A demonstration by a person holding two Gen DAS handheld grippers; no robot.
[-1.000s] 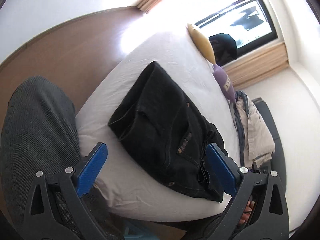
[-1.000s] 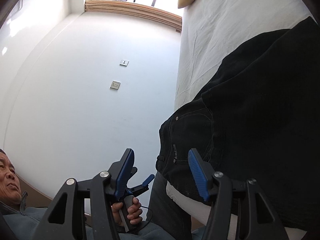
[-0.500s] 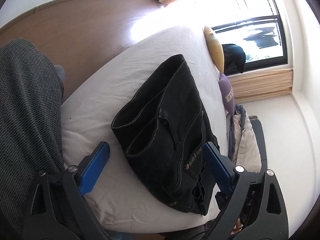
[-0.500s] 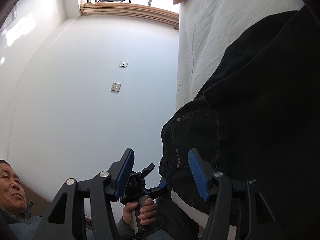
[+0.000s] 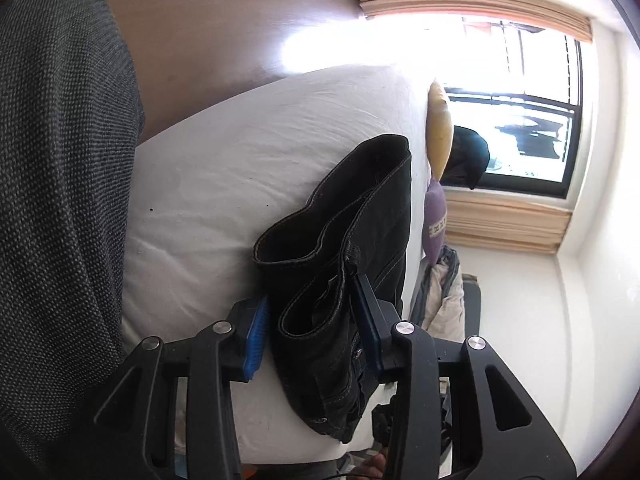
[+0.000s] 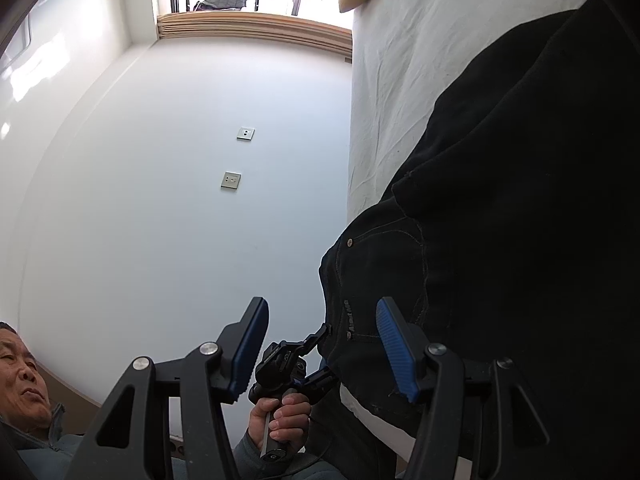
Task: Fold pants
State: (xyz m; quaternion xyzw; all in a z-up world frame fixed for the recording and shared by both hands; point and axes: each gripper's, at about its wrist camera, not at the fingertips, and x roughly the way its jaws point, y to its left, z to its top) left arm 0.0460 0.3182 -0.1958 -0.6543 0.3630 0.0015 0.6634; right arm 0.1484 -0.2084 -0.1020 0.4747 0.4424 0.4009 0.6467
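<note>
Faintly stitched, unreadable label on black pants [image 6: 500, 220]; left claw [image 5: 316, 320] closing around them, right claw [image 6: 320, 344] half-open, empty.

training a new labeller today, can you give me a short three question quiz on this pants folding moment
1. True or false: the folded black denim pants lie on the white bed sheet.
2. Which gripper has pants fabric between its fingers? A) left gripper B) right gripper C) neither
3. Fill in: the cushion at the far end of the bed, by the window, is ____ in colour.

Key
1. True.
2. A; the left jaws are closing around the pants' cuff end, while the right gripper sits open beside the waist end.
3. Yellow; the yellow cushion stands on edge.
</note>
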